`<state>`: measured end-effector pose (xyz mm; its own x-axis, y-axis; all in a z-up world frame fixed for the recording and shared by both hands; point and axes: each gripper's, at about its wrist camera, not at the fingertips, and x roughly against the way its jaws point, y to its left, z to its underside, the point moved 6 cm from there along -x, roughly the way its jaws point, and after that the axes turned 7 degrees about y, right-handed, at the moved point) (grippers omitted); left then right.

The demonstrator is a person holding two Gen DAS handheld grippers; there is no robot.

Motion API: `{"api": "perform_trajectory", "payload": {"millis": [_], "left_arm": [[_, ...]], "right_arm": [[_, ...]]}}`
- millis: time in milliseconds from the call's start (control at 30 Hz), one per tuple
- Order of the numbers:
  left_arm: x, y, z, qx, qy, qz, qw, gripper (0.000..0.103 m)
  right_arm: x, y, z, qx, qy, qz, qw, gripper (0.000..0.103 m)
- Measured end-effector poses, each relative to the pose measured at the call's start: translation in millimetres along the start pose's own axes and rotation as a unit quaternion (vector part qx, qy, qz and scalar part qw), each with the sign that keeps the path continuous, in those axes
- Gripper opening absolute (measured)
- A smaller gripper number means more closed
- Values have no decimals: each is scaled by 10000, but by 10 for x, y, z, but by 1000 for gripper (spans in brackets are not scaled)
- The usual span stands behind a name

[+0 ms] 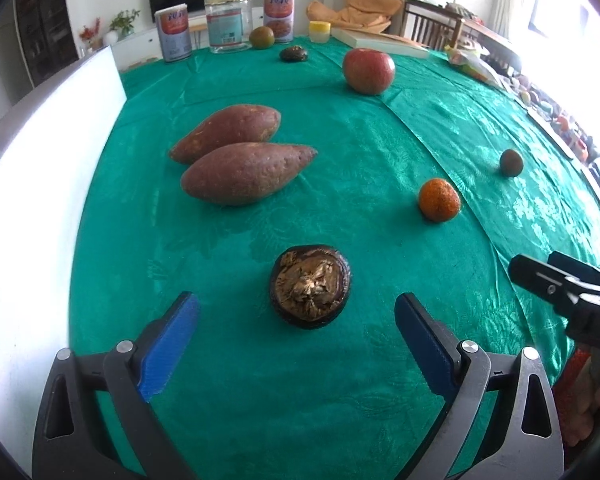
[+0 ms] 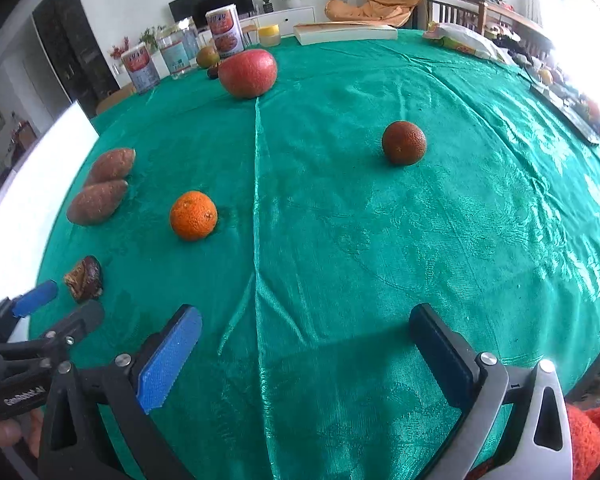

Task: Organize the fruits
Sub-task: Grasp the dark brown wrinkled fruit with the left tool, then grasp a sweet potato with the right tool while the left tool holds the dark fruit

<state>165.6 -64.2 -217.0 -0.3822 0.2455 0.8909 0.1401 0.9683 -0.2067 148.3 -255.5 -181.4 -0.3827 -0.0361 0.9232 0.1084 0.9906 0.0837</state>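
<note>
My left gripper point(image 1: 296, 312) is open just above the green cloth, its blue pads either side of a dark brown dried mushroom point(image 1: 310, 285) without touching it. Two sweet potatoes point(image 1: 244, 172) lie side by side beyond it. An orange point(image 1: 439, 200), a small dark round fruit point(image 1: 511, 163), a red apple point(image 1: 368, 70), a second mushroom point(image 1: 293, 53) and a green-orange fruit point(image 1: 261, 37) sit farther off. My right gripper point(image 2: 306, 320) is open over bare cloth, with the orange point(image 2: 193, 215) ahead left, the dark fruit point(image 2: 403, 143) ahead right and the apple point(image 2: 249, 73) far back.
Two tins point(image 1: 173, 34) and a clear jar point(image 1: 227, 24) stand at the table's far edge, with a yellow-lidded pot point(image 1: 319, 31) and a book point(image 1: 384, 42). A white board point(image 1: 40, 168) rises along the left side. Clutter lines the right edge.
</note>
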Motion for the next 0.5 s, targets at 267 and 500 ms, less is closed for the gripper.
{"api": "perform_trajectory", "payload": {"millis": [267, 500], "left_arm": [[-35, 15, -50, -101, -79, -28, 9999, 43], [252, 315, 208, 559, -50, 305, 9980, 42]], "right_arm": [[272, -384, -33, -1105, -563, -670, 9900, 102], [81, 880, -319, 1680, 139, -738, 9829, 93]]}}
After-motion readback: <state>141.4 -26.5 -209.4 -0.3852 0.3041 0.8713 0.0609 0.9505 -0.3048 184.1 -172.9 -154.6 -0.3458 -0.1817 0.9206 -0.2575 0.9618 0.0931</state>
